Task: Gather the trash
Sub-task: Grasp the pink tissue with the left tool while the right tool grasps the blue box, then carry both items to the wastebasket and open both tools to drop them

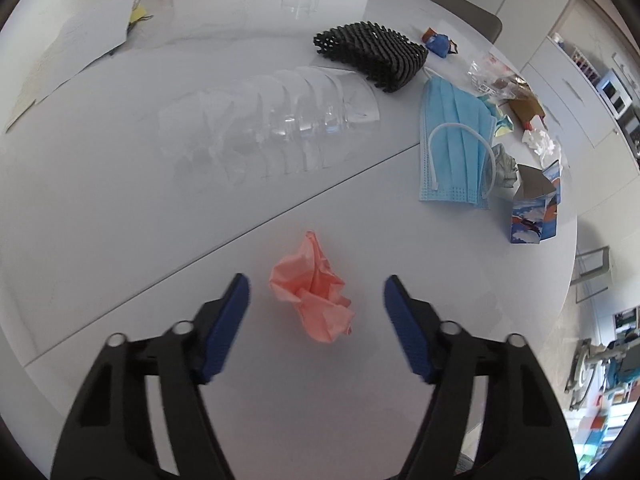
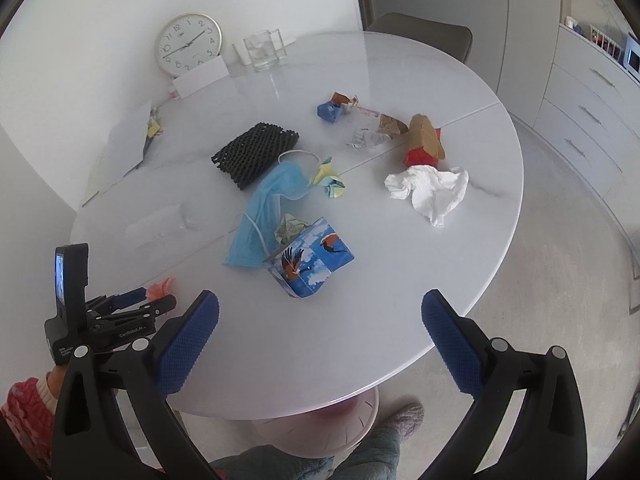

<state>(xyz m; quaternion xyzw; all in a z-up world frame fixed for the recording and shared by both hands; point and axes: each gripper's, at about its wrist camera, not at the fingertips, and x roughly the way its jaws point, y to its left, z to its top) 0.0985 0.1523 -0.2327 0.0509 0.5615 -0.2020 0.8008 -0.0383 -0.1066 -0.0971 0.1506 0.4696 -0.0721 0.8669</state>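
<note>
Left tongs (image 1: 317, 290) stood apart, straddling one pink paper wad (image 1: 314, 290) without touching it; the wad's long axis ran from near the right finger away toward the bench (image 1: 120, 208) seam. Right tongs (image 2: 320, 316) also gaped, empty, over the near bench edge. Beyond lay one blue mask (image 2: 264, 208), one bird-printed carton (image 2: 310, 262), one white tissue (image 2: 430, 190) and one black mesh sleeve (image 2: 256, 152).
</note>
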